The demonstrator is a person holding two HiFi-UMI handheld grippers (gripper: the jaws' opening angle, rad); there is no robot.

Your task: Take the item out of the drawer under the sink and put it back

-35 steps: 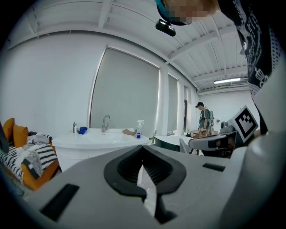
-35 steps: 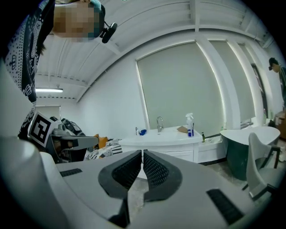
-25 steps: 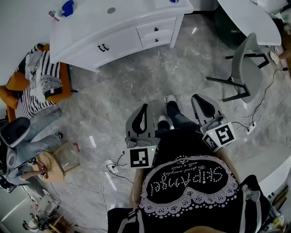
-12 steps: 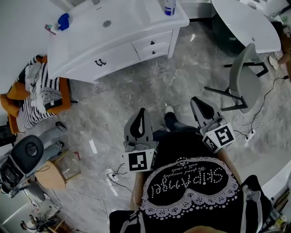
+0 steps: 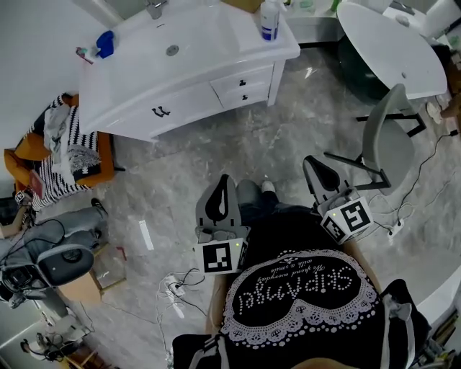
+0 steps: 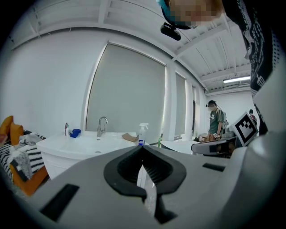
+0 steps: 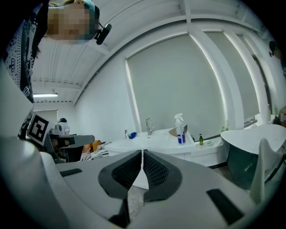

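The white sink vanity [image 5: 137, 79] stands ahead across the marble floor, also seen in the left gripper view [image 6: 85, 145] and the right gripper view [image 7: 147, 144]. Its two small drawers [image 5: 243, 85] with black knobs are shut, so whatever lies inside is hidden. A wider front with a black handle [image 5: 160, 112] is shut too. My left gripper [image 5: 225, 180] [image 6: 143, 147] and right gripper [image 5: 311, 162] [image 7: 142, 153] are held level in front of my body. They point toward the vanity from well short of it. Both are shut with nothing between the pads.
A spray bottle [image 5: 269, 20] and a blue item [image 5: 106, 43] sit on the vanity top. A grey chair [image 5: 385, 130] and a white-rimmed tub [image 5: 389, 43] stand at the right. At the left are an orange seat with striped clothes [image 5: 65, 158], gear [image 5: 57, 259] and floor cables [image 5: 176, 281].
The vanity has slid lower and shows more of its top in the head view as I moved toward it. Both grippers stay shut in front of me.
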